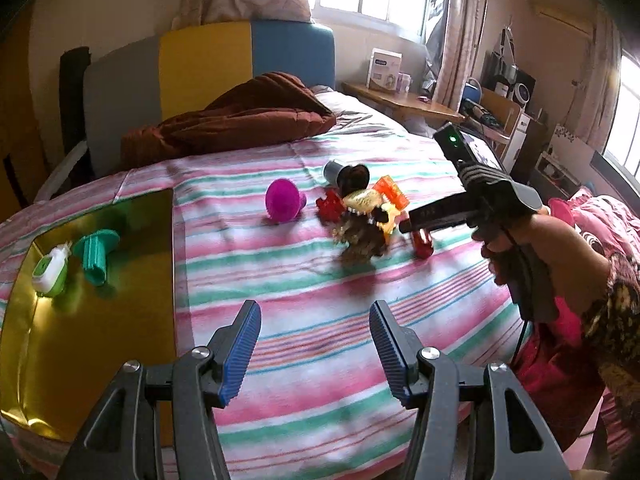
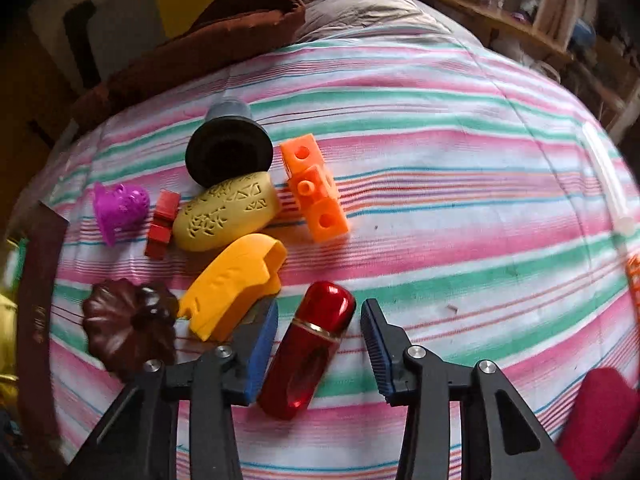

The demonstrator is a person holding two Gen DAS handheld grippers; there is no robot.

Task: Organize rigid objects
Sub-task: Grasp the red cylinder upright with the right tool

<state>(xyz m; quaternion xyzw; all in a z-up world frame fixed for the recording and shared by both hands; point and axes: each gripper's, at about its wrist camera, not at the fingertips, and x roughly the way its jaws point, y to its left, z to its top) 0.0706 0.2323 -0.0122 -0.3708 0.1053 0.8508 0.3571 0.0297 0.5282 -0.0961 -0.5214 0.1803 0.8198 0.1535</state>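
right gripper (image 2: 318, 334): jaws spread, not yet pinching
glossy red capsule-shaped plastic bottle (image 2: 310, 346): lying between the right jaws on the striped bed sheet (image 2: 440, 208)
left gripper (image 1: 314, 334): jaws spread, nothing between them

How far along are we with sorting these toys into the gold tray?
Done: two pieces lie in the gold tray, a green-and-white item and a teal part.
In hand: the right gripper is open around the red capsule, not yet closed. The left gripper is open over the bedspread.
Left: the magenta piece, orange blocks, yellow shells and others.
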